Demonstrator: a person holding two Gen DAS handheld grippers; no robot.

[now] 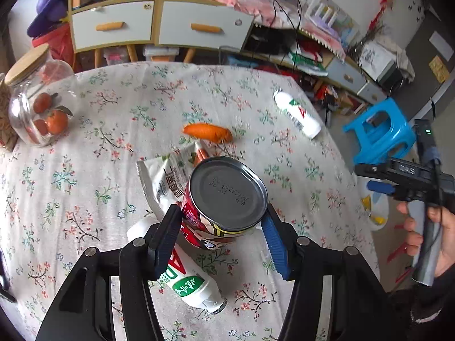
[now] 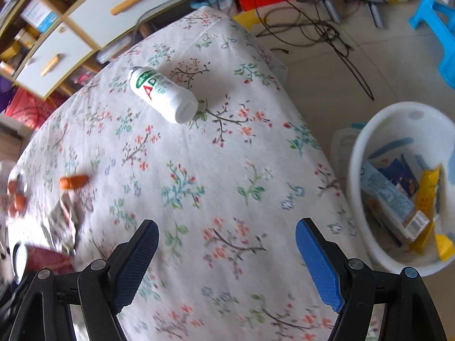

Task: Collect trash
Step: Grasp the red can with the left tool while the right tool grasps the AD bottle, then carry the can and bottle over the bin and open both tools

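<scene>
A red can (image 1: 227, 196) with a grey metal end stands on the floral tablecloth (image 1: 113, 170). My left gripper (image 1: 221, 209) is shut on it, one pad against each side. A white bottle (image 1: 184, 281) lies under the can and a crumpled wrapper (image 1: 167, 176) sits behind it. A second white bottle (image 2: 163, 95) lies near the table's far edge. My right gripper (image 2: 227, 224) hangs open over bare cloth with nothing between its fingers. A white bin (image 2: 359, 156) with trash stands on the floor to its right.
A carrot (image 1: 207, 132) lies mid-table. A glass jar of tangerines (image 1: 37, 108) stands at the left edge. A blue stool (image 1: 381, 130) and cables (image 2: 327, 34) are on the floor beyond the table. A drawer cabinet (image 1: 113, 25) lines the back.
</scene>
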